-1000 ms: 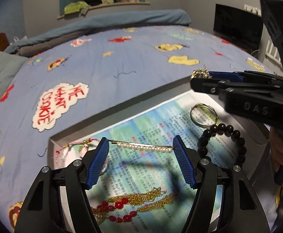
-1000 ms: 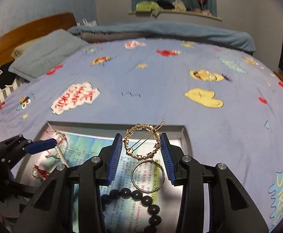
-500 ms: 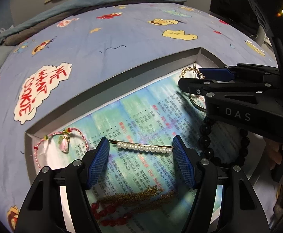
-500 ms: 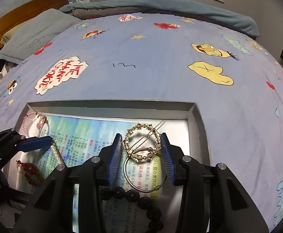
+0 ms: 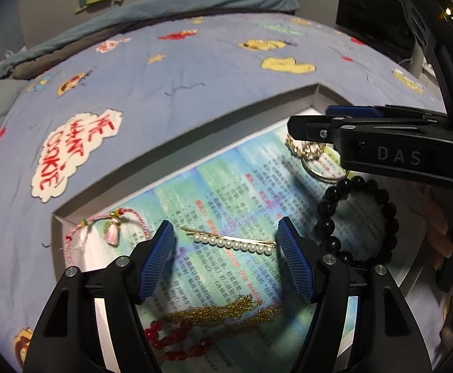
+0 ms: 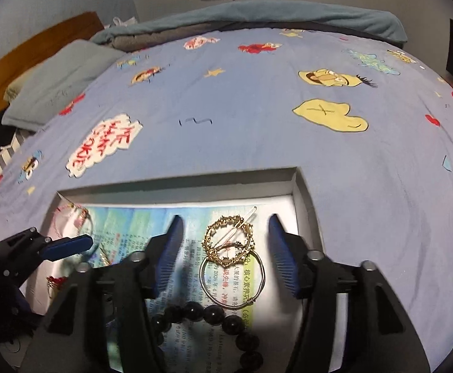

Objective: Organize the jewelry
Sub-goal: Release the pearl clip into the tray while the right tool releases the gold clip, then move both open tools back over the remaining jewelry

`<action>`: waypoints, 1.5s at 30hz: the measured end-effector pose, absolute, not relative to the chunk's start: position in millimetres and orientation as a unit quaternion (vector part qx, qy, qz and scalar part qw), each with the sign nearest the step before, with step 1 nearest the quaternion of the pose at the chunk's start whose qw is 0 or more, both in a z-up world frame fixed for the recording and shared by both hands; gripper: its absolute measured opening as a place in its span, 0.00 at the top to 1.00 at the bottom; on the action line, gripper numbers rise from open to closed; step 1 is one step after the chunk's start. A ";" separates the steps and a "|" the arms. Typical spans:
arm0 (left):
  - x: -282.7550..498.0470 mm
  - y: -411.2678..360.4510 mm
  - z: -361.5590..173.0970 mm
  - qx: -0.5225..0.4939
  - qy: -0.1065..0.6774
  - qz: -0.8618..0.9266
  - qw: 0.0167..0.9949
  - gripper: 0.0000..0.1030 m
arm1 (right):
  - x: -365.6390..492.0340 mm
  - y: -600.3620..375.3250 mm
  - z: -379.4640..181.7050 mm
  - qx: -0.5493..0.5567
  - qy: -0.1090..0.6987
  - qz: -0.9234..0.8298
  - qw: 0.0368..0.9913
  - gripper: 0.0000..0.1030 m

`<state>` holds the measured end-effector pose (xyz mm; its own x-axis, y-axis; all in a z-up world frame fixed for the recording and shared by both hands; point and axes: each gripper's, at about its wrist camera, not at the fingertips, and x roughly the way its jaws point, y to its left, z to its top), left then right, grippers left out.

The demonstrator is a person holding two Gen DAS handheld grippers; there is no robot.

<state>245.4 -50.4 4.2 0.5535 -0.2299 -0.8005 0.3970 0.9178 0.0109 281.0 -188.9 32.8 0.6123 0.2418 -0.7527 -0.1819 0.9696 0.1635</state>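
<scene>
A: Nearest the left gripper [image 5: 226, 255], what lies in the tray [image 5: 195, 130]?

B: A red bead strand [image 5: 176, 342] and a gold chain [image 5: 226, 314] sit by the tray's near edge. Just beyond them the pearl hair pin [image 5: 232, 242] lies flat on the printed paper liner [image 5: 226, 186], between the blue fingers [image 5: 158, 264], which are spread wide and touch nothing.

A: A second ago it was clamped, wasn't it?

B: Yes, the pin spanned the two pads then. Now it rests free, with a gap on each side. The same goes for the right gripper [image 6: 226, 248]: its fingers [image 6: 281, 255] were closed on the gold wreath clip [image 6: 229, 241] and now stand apart, with the clip lying on the liner near the tray's far right corner, overlapping the wire hoop [image 6: 232, 283].

A: So both pieces are delivered?

B: I judge so; each hand has let go of its piece inside the tray. The black bead bracelet [image 5: 360, 220] sits at the right edge, the pink cord bracelet [image 5: 108, 227] in the far left corner. Beyond the tray there is only the blue bedspread [image 6: 257, 124], then the pillow [image 6: 58, 84].

A: Next?

B: Probably lifting both tools clear without snagging anything.
</scene>
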 end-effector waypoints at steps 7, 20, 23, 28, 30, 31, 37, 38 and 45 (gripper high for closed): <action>219.8 -34.5 29.3 0.071 0.391 -0.158 0.904 0.19 | 267.0 -198.9 58.2 0.055 0.399 0.121 0.907 0.26; 151.2 -9.7 63.9 0.053 0.359 -0.138 0.922 0.11 | 214.8 -214.3 111.4 0.092 0.345 0.123 0.926 0.06; 133.2 -5.6 68.1 0.057 0.353 -0.136 0.924 0.11 | 195.9 -214.8 124.8 0.093 0.331 0.126 0.930 0.06; 100.8 4.5 72.8 0.052 0.349 -0.140 0.925 0.11 | 156.7 -211.4 147.8 0.084 0.304 0.134 0.939 0.06; 88.7 8.2 73.8 0.056 0.346 -0.142 0.926 0.11 | 141.3 -209.7 152.0 0.070 0.297 0.139 0.942 0.06; 81.7 10.6 73.9 0.058 0.344 -0.141 0.926 0.11 | 130.7 -208.9 152.9 0.061 0.295 0.139 0.943 0.06; 52.9 24.3 71.5 0.056 0.346 -0.135 0.927 0.11 | 90.9 -206.9 139.9 0.045 0.310 0.148 0.938 0.06; 46.5 27.0 71.7 0.054 0.344 -0.133 0.928 0.11 | 86.2 -205.5 136.5 0.042 0.314 0.148 0.937 0.06; 17.4 44.7 61.0 0.032 0.336 -0.115 0.934 0.10 | 50.5 -192.5 110.0 0.023 0.321 0.146 0.935 0.06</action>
